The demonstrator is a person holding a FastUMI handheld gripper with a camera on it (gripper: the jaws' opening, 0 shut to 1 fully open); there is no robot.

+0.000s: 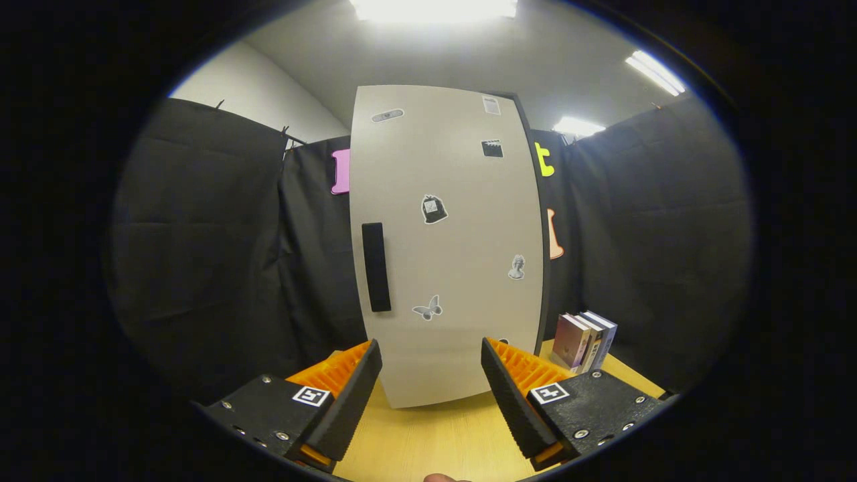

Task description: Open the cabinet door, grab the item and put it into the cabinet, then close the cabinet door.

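Tabletop: shut cabinet beyond spread claw

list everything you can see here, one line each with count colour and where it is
cabinet: 1, pale grey door, shut, standing on the table straight ahead of the fingers
door handle: 1, black, upright bar on the door's left side
stickers: several, grey and black, scattered over the door
books: about 3, pinkish, white and blue, upright on the table just right of the cabinet
table: 1, light wood, under the cabinet and books
ceiling lights: 3, white, overhead
booth wall: black cloth, behind and on both sides of the cabinet
gripper: 1, fingers open, nothing between them, short of the cabinet door
fingertip: 1, the person's, just below the table edge
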